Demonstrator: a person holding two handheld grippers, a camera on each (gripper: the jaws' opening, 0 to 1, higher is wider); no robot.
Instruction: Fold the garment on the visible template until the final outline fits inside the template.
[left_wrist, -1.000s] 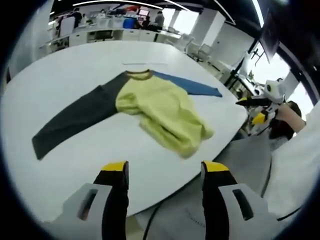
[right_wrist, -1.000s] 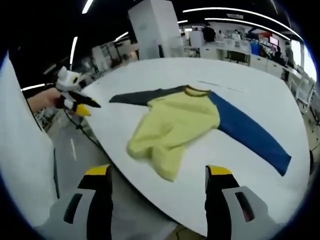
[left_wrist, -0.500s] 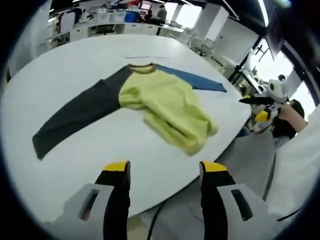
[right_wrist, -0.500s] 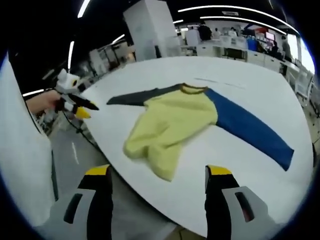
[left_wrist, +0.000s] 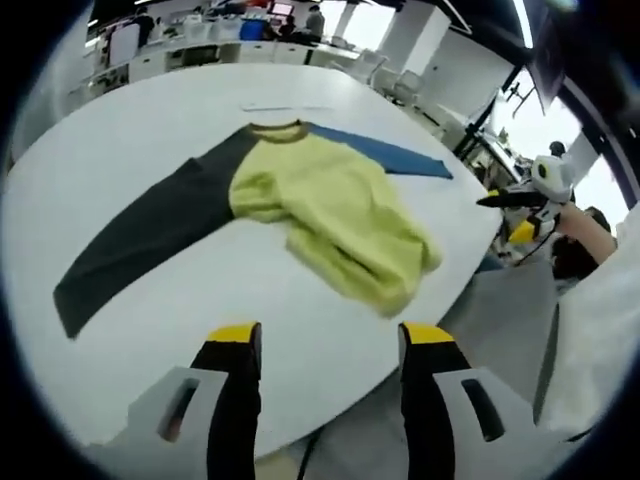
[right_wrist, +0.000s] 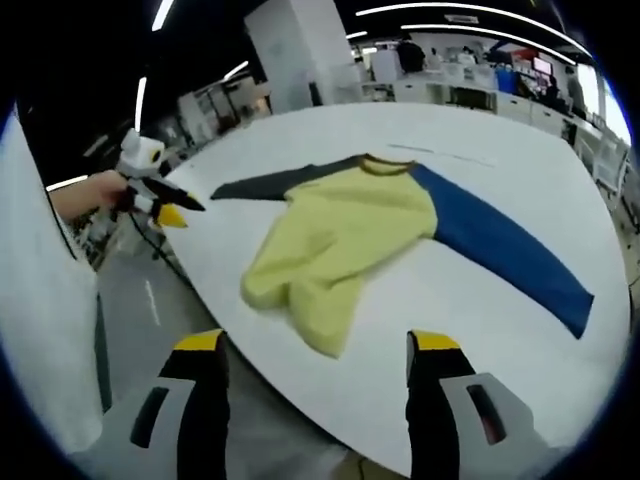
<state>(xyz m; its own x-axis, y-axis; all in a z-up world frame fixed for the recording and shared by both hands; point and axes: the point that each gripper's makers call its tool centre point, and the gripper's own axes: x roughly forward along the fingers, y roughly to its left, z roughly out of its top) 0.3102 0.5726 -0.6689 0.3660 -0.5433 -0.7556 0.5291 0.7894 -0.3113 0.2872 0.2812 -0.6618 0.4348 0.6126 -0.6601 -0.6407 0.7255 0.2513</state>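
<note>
A long-sleeved shirt lies on a white round table (left_wrist: 120, 140). Its body is yellow (left_wrist: 340, 215), rumpled and bunched near the table's edge. One sleeve is dark grey (left_wrist: 140, 235), the other blue (left_wrist: 385, 155). In the right gripper view the same yellow body (right_wrist: 335, 240) has its blue sleeve (right_wrist: 500, 250) stretched to the right and its grey sleeve (right_wrist: 275, 182) to the left. My left gripper (left_wrist: 320, 345) is open, short of the table edge and apart from the shirt. My right gripper (right_wrist: 315, 355) is open too, nothing between its jaws. A faint template line (left_wrist: 285, 107) lies beyond the collar.
The other gripper (left_wrist: 525, 205), held in a hand, shows at the right of the left gripper view, and at the left (right_wrist: 145, 195) of the right gripper view. Grey floor (right_wrist: 135, 310) lies below the table edge. Desks and people stand far behind.
Both views have drifted slightly nearer the table. The shirt lies as before, and both grippers stay open.
</note>
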